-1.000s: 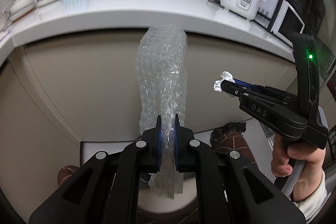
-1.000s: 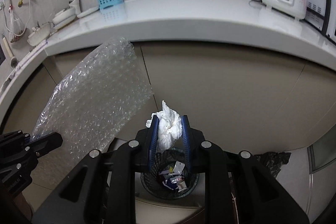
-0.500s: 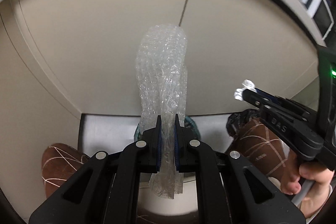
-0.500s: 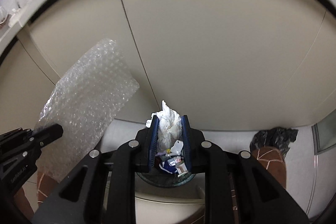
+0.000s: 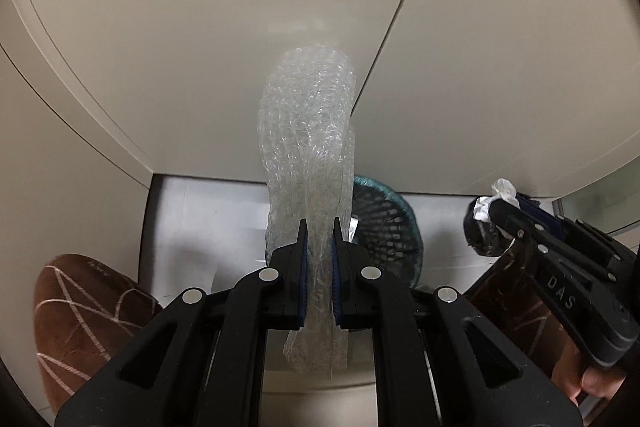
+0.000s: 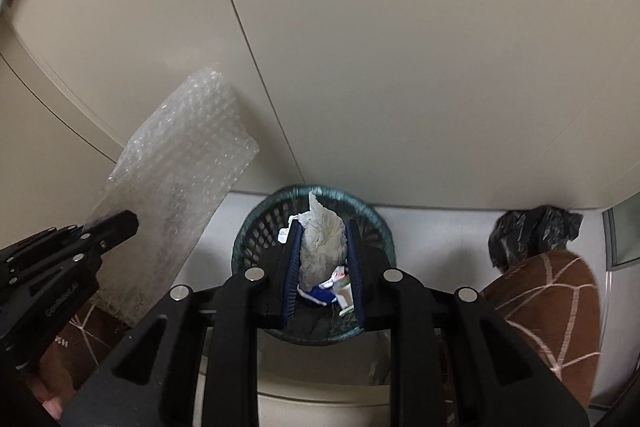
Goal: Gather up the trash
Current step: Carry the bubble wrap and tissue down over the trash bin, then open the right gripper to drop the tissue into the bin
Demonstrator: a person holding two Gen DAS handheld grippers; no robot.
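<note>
My left gripper (image 5: 319, 227) is shut on a long clear sheet of bubble wrap (image 5: 308, 143) that stands up past the fingers and hangs a little below them. My right gripper (image 6: 323, 227) is shut on a crumpled white tissue (image 6: 323, 247). It hangs straight above a round dark green mesh trash basket (image 6: 260, 227) on the floor, which holds several scraps. In the left wrist view the basket (image 5: 384, 223) shows just right of the bubble wrap, and the right gripper (image 5: 496, 205) with the tissue (image 5: 505, 189) is further right. The bubble wrap (image 6: 180, 171) and left gripper (image 6: 120, 223) appear left of the basket.
Beige cabinet doors (image 6: 400, 47) rise right behind the basket. A crumpled black plastic bag (image 6: 532, 231) lies on the pale floor to the basket's right. Brown patterned slippers (image 5: 80, 319) (image 6: 552, 303) stand on both sides. A hand (image 5: 592, 383) holds the right gripper's handle.
Both grippers have dropped from counter height toward the floor and tilted further down. The counter, rice cooker and blue holder have left view; the basket now looms larger under the tissue. Both grips unchanged.
</note>
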